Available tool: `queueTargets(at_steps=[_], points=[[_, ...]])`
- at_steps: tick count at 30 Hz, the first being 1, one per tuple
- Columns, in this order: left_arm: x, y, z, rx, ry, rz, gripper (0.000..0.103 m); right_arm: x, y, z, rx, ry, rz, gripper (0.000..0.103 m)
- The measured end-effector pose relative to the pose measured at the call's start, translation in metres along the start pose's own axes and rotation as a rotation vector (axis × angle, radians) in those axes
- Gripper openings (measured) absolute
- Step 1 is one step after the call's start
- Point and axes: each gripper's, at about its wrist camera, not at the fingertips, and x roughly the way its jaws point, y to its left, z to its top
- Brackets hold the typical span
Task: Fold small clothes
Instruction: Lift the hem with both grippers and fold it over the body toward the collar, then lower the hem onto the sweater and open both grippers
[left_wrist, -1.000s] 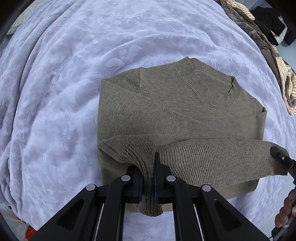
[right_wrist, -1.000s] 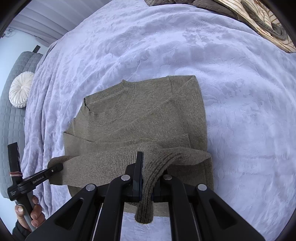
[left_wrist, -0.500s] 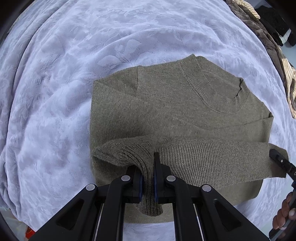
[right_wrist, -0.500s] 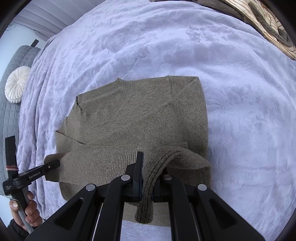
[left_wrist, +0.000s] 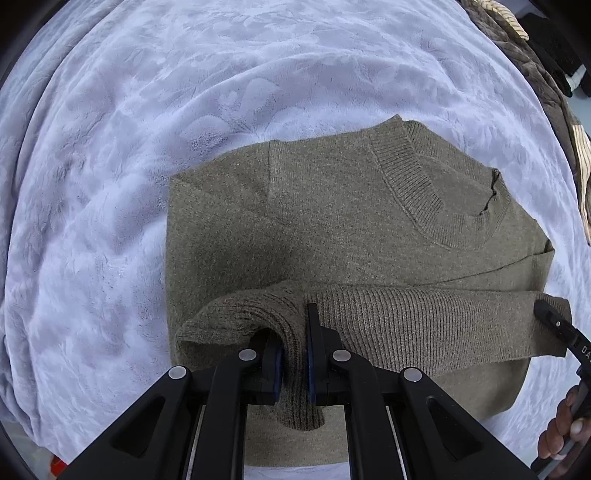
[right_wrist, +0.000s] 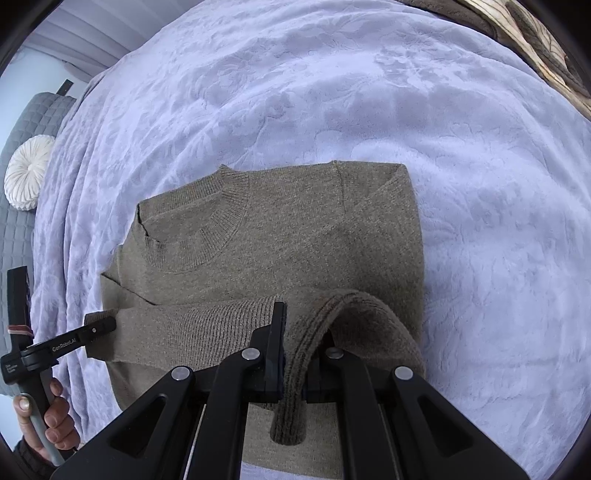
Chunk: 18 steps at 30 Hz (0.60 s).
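An olive knit sweater lies on a lavender blanket, collar away from me, sleeves folded in. Both grippers hold its ribbed bottom hem lifted and carried over the body. My left gripper is shut on the hem's left corner. My right gripper is shut on the hem's right corner. The sweater also shows in the right wrist view. The right gripper's tip shows at the right edge of the left wrist view, and the left gripper's tip at the left of the right wrist view.
The lavender blanket covers the bed all around. A brown and cream patterned throw lies along the far right edge, also in the right wrist view. A round white cushion rests on grey quilted upholstery at the left.
Both grippers have moved forward with the hem, carrying it further over the sweater's body toward the collar. Both stay shut.
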Motion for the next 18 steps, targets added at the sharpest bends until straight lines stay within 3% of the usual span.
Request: queueTargets(at_steps=[13, 14, 15, 16, 17, 18], points=[[0.024, -0.002, 0.011, -0.009, 0.019, -0.014, 0.01, 0.021, -0.004, 0.006, -0.006, 0.04, -0.017, 0.007], [0.026, 0.0, 0.01, -0.009, 0.019, -0.015, 0.015, 0.022, -0.004, 0.007, -0.004, 0.041, -0.015, 0.009], [0.025, 0.002, 0.008, -0.009, 0.016, -0.011, 0.038, 0.023, -0.005, 0.007, 0.002, 0.043, -0.009, 0.009], [0.025, 0.006, 0.007, -0.014, 0.014, 0.007, 0.072, 0.023, -0.006, 0.008, 0.01, 0.041, -0.001, 0.009], [0.025, 0.01, 0.009, -0.022, 0.009, 0.02, 0.085, 0.023, -0.008, 0.009, 0.019, 0.042, 0.007, 0.009], [0.024, 0.012, 0.009, -0.025, -0.008, 0.021, 0.087, 0.023, -0.009, 0.01, 0.023, 0.041, 0.014, 0.009]])
